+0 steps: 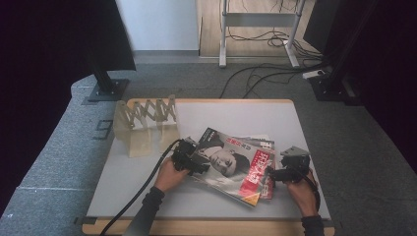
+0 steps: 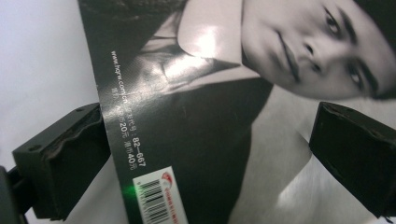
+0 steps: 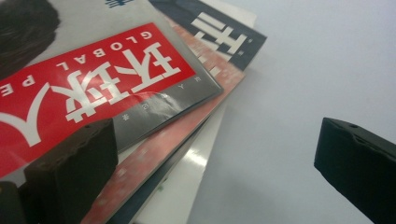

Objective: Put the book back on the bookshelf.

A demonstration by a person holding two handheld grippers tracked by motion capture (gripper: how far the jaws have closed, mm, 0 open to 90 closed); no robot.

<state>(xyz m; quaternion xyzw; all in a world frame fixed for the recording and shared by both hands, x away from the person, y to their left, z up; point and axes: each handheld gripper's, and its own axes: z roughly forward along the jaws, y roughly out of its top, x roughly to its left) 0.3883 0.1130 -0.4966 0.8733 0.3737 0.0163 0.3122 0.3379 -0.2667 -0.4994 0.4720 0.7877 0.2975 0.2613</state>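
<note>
While both grippers sit open, I'm lining up on the magazine stack (image 1: pixel 236 164).
Left gripper (image 2: pixel 210 154) straddles the top cover's edge; right gripper (image 3: pixel 215 163) flanks the corner, so closing comes next, I reckon.

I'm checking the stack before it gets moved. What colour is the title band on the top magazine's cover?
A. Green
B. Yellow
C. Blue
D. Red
D: in the right gripper view the top magazine carries a red band with white characters, and the high view shows the same red band on the end of the cover near the right hand-held gripper.
</note>
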